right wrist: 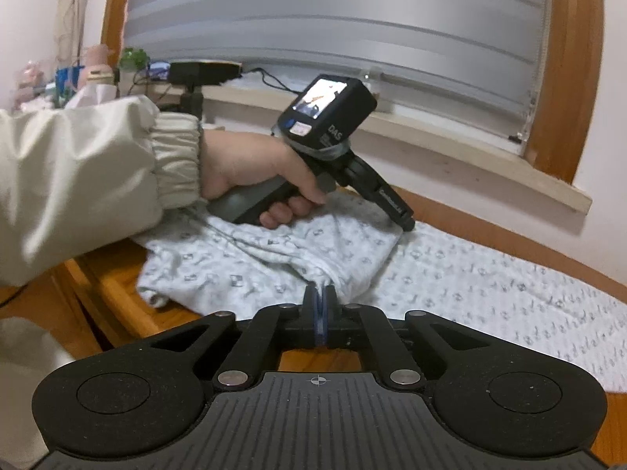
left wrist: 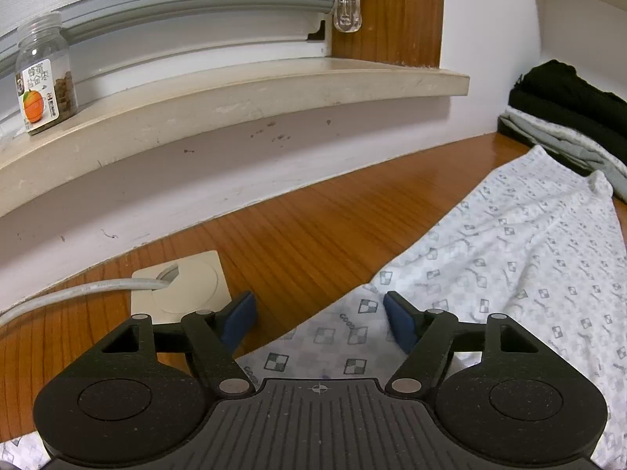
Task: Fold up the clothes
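A white garment with a small grey check print [left wrist: 509, 243] lies spread over the wooden table [left wrist: 294, 227]. My left gripper [left wrist: 319, 323] hangs just above the garment's near edge. Its blue pads [left wrist: 399, 325] stand wide apart and press on nothing, with cloth and bare wood showing between them. In the right wrist view the same garment [right wrist: 243, 266] is bunched into folds. My right gripper [right wrist: 321, 293] is shut on a pinched ridge of that cloth. Beyond it, a person's hand [right wrist: 250, 168] in a cream sleeve [right wrist: 78, 180] holds the other gripper's handle, with its tip down at the fabric.
A glass jar with an orange label [left wrist: 43, 78] stands on the window sill [left wrist: 235, 98]. A cream cable port with a grey cable [left wrist: 180, 286] sits in the table to the left. Folded dark and grey clothes [left wrist: 568, 117] are stacked at the far right. A black box on a stand [right wrist: 203, 72] rests on the sill.
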Demonstrator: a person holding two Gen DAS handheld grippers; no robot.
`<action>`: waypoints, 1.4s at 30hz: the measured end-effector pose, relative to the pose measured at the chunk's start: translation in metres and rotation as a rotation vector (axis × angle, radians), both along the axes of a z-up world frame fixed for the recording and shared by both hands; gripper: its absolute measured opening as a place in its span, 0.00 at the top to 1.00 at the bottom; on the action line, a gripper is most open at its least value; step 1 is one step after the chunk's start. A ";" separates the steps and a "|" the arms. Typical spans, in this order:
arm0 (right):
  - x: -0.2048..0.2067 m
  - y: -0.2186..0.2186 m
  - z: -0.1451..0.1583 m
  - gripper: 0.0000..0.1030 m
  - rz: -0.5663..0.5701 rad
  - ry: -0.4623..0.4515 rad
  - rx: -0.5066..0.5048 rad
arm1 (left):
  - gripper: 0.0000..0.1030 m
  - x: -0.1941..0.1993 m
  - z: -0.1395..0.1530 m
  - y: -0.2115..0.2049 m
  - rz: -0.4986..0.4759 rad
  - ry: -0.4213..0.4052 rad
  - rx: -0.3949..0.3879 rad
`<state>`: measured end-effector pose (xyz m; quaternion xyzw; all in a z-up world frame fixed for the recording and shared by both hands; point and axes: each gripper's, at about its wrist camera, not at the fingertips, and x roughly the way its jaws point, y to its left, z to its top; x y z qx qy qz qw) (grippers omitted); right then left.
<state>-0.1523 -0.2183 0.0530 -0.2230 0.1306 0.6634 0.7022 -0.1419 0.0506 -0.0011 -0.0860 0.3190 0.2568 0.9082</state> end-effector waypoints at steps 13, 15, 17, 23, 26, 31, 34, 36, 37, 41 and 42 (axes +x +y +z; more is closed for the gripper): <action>0.002 -0.042 0.009 0.99 0.039 0.087 0.013 | 0.95 -0.001 0.002 -0.004 0.036 -0.023 0.003; 0.000 -0.044 0.004 0.99 0.049 0.082 -0.008 | 0.95 0.000 0.002 -0.004 0.034 -0.018 0.011; 0.002 -0.044 0.002 0.98 0.025 0.062 -0.002 | 0.95 0.000 0.002 -0.003 0.030 -0.021 0.005; 0.022 -0.016 0.003 0.68 0.019 0.046 0.037 | 0.95 -0.004 0.001 0.003 0.024 -0.051 -0.038; 0.027 0.007 -0.002 0.59 0.051 0.038 0.005 | 0.95 -0.004 0.001 0.002 0.021 -0.053 -0.042; 0.027 0.041 -0.015 0.46 0.094 0.006 -0.068 | 0.95 -0.004 0.001 0.002 0.020 -0.052 -0.040; 0.029 0.049 -0.019 0.39 0.083 0.005 -0.079 | 0.95 -0.004 0.002 0.002 0.020 -0.051 -0.038; 0.031 0.051 -0.020 0.40 0.073 0.014 -0.076 | 0.95 -0.003 0.002 0.001 0.020 -0.049 -0.036; 0.032 0.049 -0.020 0.56 0.069 0.029 -0.066 | 0.95 -0.003 0.002 0.001 0.021 -0.048 -0.034; 0.032 0.035 -0.016 0.93 0.059 0.078 -0.023 | 0.94 0.002 0.003 -0.006 0.035 -0.013 0.020; 0.028 0.026 -0.013 0.93 0.058 0.075 -0.004 | 0.94 0.004 0.003 -0.010 0.036 0.002 0.045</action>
